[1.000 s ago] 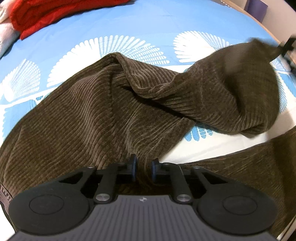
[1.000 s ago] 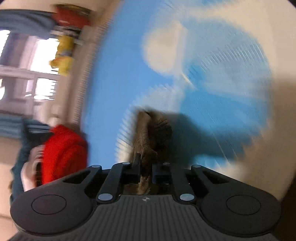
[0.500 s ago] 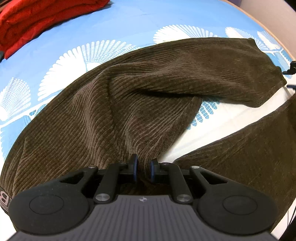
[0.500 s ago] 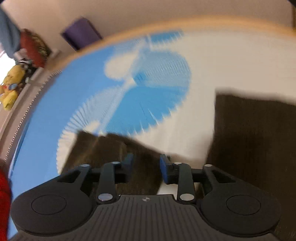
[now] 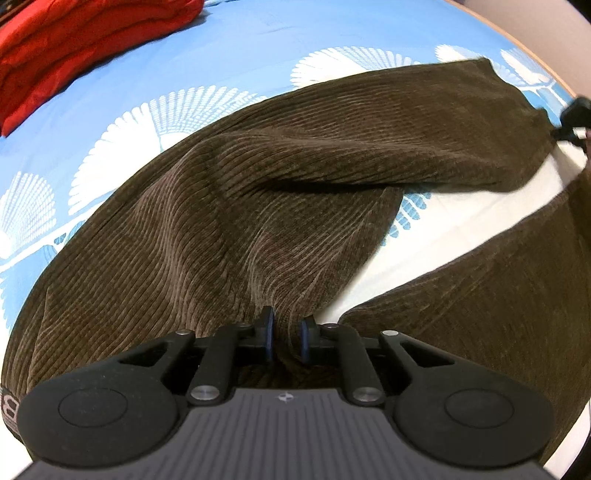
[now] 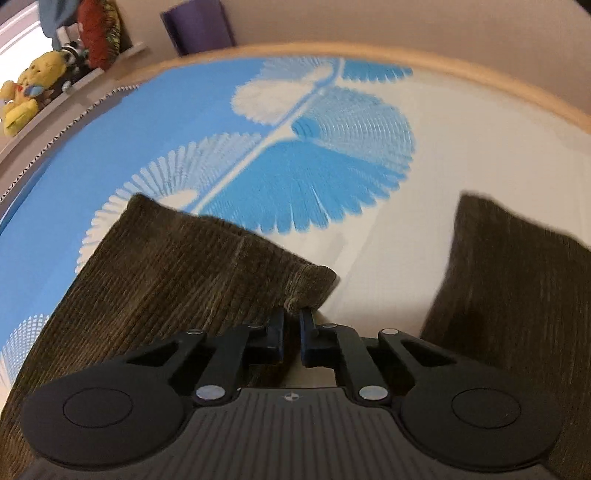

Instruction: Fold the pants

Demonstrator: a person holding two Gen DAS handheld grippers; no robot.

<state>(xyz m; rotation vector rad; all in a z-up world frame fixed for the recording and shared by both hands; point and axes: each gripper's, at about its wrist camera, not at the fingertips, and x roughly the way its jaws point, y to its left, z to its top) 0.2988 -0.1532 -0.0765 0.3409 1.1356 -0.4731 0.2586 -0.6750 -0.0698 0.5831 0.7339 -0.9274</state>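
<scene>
My bed [image 6: 122, 122] wears a blue sheet with white fan prints, inside a pale wooden frame [image 6: 480, 75]. Beige wall [image 6: 369, 22] behind; a yellow plush toy [image 6: 26, 96] sits beside a bright window [image 6: 14, 26].

A partial white character, perhaps "8", on the pants [image 5: 229, 206] waistband tag, otherwise unreadable.

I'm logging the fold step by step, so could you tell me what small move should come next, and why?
Probably lift the right gripper, shut on the hem corner of the pants, and carry that leg across onto the other leg. The legs lie apart on the bed sheet, while the left gripper pins the crotch.
</scene>
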